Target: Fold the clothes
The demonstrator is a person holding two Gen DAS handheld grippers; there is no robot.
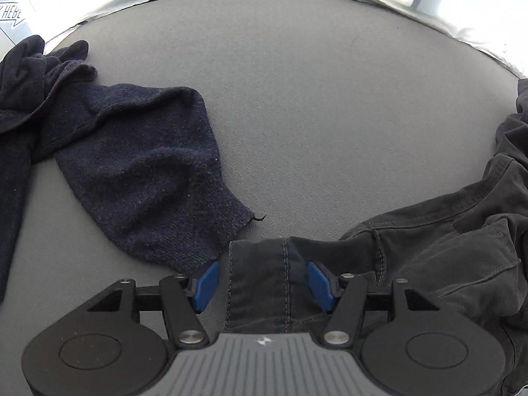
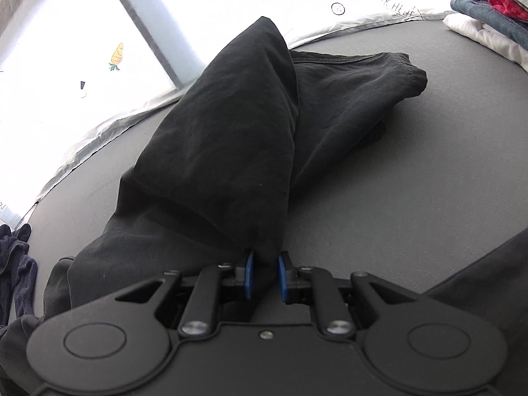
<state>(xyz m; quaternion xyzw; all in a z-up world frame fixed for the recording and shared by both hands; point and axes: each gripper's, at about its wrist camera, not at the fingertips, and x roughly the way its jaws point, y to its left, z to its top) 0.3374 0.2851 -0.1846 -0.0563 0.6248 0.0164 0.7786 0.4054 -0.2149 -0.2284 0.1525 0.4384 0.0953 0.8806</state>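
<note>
Left wrist view shows your left gripper [image 1: 263, 285] pointed down at the grey table [image 1: 313, 105], its blue pads standing apart on either side of a stitched seam strip of the dark grey trousers [image 1: 429, 250]; the pads flank the cloth without pressing it, so that gripper is released. A navy knit sweater [image 1: 142, 178] lies just left of the jaws, its cuff touching the trouser edge.

On the right wrist view, your right gripper [image 2: 264, 275] is clenched on a bunched fold of the same trousers, and a trouser leg [image 2: 224, 151] rises from the pads in a tented peak while the other leg [image 2: 356, 99] lies flat on the table beyond.

No containers are in sight; a stack of folded clothes [image 2: 491, 10], white, denim, red and grey, sits at the far right table edge. The pale sheet [image 2: 66, 82] under the table carries a carrot drawing and partial lettering reading "HEBE" [image 1: 11, 16].
</note>
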